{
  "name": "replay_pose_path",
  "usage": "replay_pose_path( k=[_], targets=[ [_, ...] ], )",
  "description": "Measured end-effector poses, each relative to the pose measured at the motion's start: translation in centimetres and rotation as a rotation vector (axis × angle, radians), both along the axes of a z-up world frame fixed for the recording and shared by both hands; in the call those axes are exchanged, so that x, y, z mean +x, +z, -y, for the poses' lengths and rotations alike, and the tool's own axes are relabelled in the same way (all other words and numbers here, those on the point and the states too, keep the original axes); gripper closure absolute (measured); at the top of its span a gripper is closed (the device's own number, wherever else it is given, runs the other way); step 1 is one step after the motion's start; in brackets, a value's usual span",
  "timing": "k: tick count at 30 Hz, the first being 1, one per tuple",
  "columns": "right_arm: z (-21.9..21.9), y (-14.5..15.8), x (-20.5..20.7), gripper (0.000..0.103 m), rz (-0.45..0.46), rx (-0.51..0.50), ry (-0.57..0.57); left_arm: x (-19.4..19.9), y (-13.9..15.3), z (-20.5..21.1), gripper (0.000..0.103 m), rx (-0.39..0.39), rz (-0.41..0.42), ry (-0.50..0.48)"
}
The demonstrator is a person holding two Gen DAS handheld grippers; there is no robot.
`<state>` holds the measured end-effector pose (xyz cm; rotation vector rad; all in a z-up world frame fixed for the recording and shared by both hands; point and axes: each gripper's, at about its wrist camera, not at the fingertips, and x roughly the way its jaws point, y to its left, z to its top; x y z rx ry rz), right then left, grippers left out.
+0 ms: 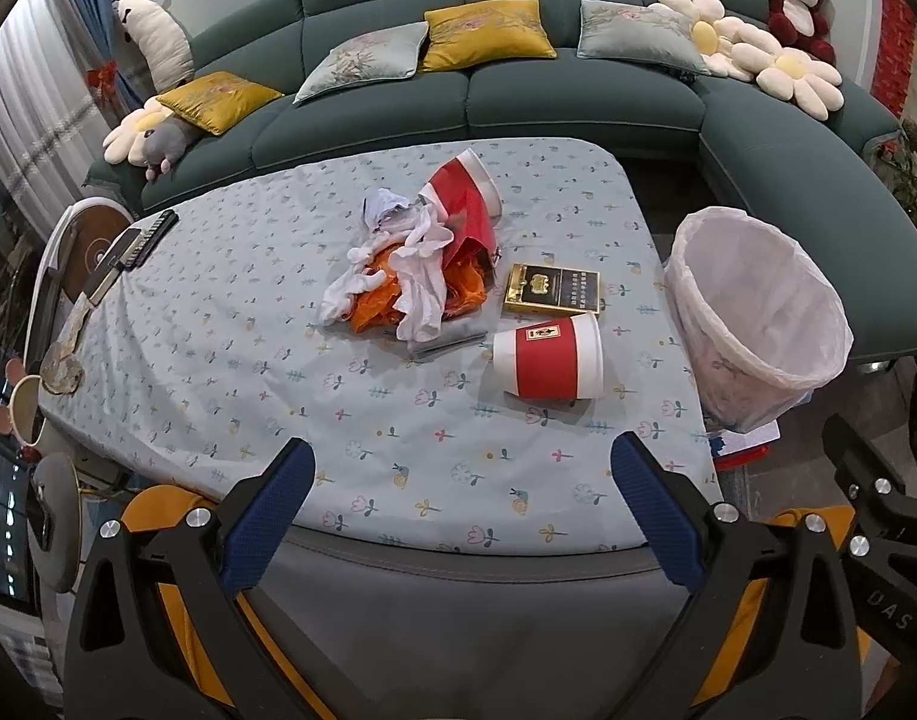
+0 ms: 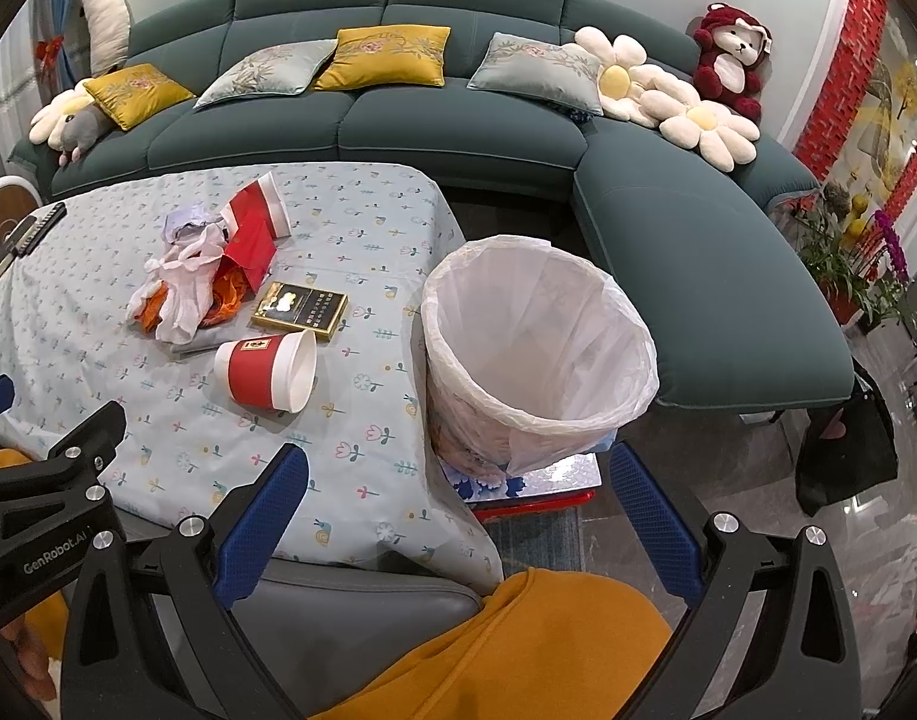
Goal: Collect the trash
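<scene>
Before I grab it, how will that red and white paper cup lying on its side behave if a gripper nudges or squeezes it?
The paper cup lies on its side, so a nudge would probably roll it in a curve, since it tapers. It looks empty and thin-walled, so likely light and easy to crush. The tablecloth may damp rolling somewhat.

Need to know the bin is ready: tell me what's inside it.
The bin holds only a white liner bag; no trash shows against its visible walls. Its bottom is hidden behind the near rim.
</scene>
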<state>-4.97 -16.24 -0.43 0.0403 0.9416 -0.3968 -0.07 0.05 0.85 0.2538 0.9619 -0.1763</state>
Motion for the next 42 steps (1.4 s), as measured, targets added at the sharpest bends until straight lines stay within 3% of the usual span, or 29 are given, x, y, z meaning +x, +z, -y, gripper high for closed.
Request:
replay_pose_path(
  k=[42],
  targets=[
    [0.70,-0.45,0.10,0.007,0.006,-0.019,-0.037,-0.17,-0.04,0.81,0.008,-0.021,0.016,-0.037]
  ],
)
